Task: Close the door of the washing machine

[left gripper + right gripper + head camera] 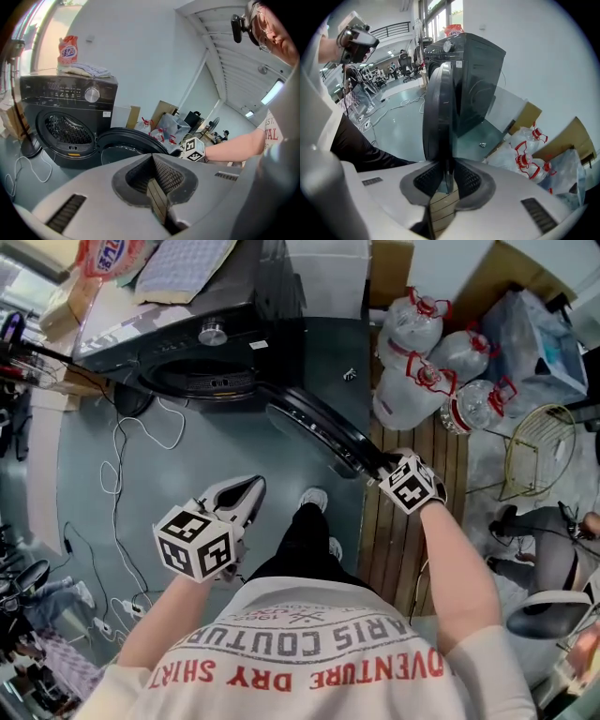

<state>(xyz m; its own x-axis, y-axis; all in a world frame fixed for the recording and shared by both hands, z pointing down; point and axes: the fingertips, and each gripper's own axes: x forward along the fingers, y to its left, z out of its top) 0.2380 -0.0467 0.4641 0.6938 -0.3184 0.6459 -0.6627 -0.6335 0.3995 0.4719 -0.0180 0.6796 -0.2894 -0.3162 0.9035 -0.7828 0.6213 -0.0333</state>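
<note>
While the door [439,108] stands swung wide from the washer [202,329], its outer rim runs straight down into the right gripper [446,177], edge-on to that gripper's camera. Both ribbed pads [466,180] close in on the rim from either side and press on it, so the jaws are clamped on the door's edge and not on each other. From the head view, this grip sits at the door's far end, the end away from the hinge, and the door reaches from the drum opening [202,381] down and to the right as a dark curved band. The right forearm [459,568] leads back from the gripper to the person.

At the left, the left gripper [153,178] has its jaws pressed together with nothing between them. It hangs over the grey floor [103,502], well apart from the door and pointed toward the washer front.

Clear water jugs [427,371] with red caps stand just beyond the door's free end, next to wooden slats [445,484]. White cables [141,437] trail across the floor below the washer.
</note>
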